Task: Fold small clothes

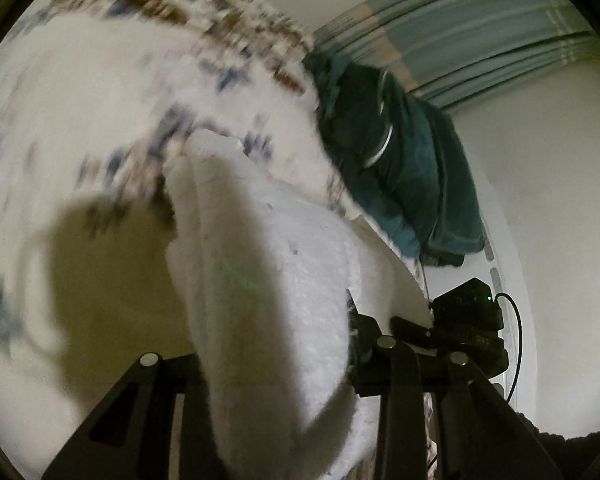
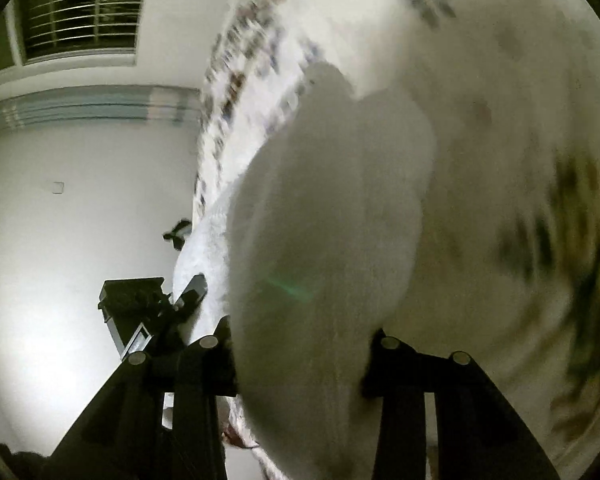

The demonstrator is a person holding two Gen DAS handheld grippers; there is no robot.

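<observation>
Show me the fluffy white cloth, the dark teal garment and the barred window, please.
Fluffy white cloth (image 1: 260, 280): left wrist view, on its lit middle.
Dark teal garment (image 1: 404, 168): left wrist view, on its crumpled centre at the bed's edge.
Barred window (image 2: 80, 12): right wrist view, on its bars.

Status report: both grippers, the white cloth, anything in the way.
Left gripper and right gripper each shut on white fluffy cloth. Cloth lifted over patterned bedspread. Teal garment lies beyond, clear.

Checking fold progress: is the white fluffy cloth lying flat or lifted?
Lifted: the white cloth hangs between the left gripper and the right gripper, above the patterned bedding.
</observation>
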